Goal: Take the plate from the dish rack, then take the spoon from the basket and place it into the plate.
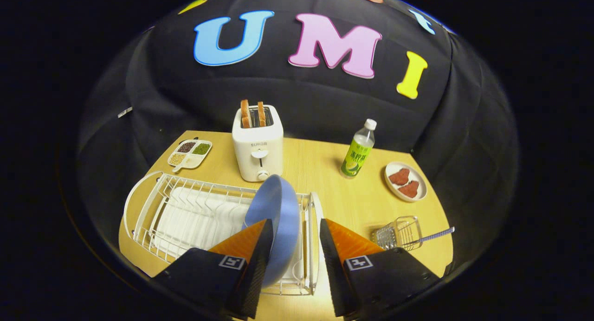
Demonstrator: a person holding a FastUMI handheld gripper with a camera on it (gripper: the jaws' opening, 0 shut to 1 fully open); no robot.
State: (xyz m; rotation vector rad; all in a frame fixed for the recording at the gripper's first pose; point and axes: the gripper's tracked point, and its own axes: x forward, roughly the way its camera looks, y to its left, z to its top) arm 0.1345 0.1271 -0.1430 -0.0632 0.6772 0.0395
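The blue plate (274, 219) is seen standing on edge in the white dish rack (185, 214) on the desk (320, 172), between the fingers (293, 247), which are spread apart and not pressed on it. The spoon (434, 236) is seen lying in the small wire basket (399, 233), ahead of the right finger, near a dish (405, 181) and a bottle (358, 151).

Bright, even light from above on the bench (325, 172); dark booth wall behind soaks it up. Soft short shadows under the toaster (258, 144) and bottle (358, 150). Mild glare on bench at bottom centre of the frame. Strong fisheye bending toward the edges. Centre sharp, rim slightly soft.
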